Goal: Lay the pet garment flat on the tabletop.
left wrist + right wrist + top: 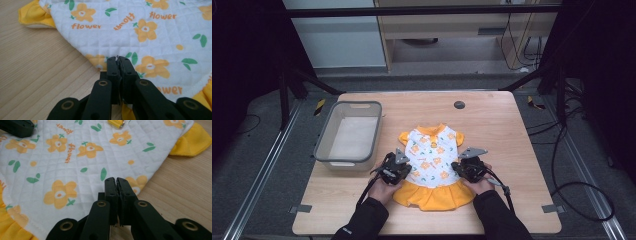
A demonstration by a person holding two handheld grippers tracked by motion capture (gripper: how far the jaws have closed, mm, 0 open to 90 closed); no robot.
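A small dress (pixel 431 160) lies flat on the wooden table (pixel 497 130), white quilted top with orange flowers, yellow collar, sleeves and skirt. My left gripper (pixel 408 171) is at the dress's left side edge near the waist. In the left gripper view its jaws (pixel 118 59) are pressed together on the hem of the white fabric (pixel 150 30). My right gripper (pixel 457 169) mirrors it at the right side edge; in the right gripper view the jaws (pixel 116 180) are closed on the edge of the fabric (pixel 75 165). A hand holds each gripper from below.
A grey plastic bin (pixel 324 137) stands at the table's left, close to the left hand. A black round cap (pixel 459 104) sits in the tabletop behind the dress. A yellow loop with a metal ring (pixel 116 123) lies on the dress. Bare wood extends to the right.
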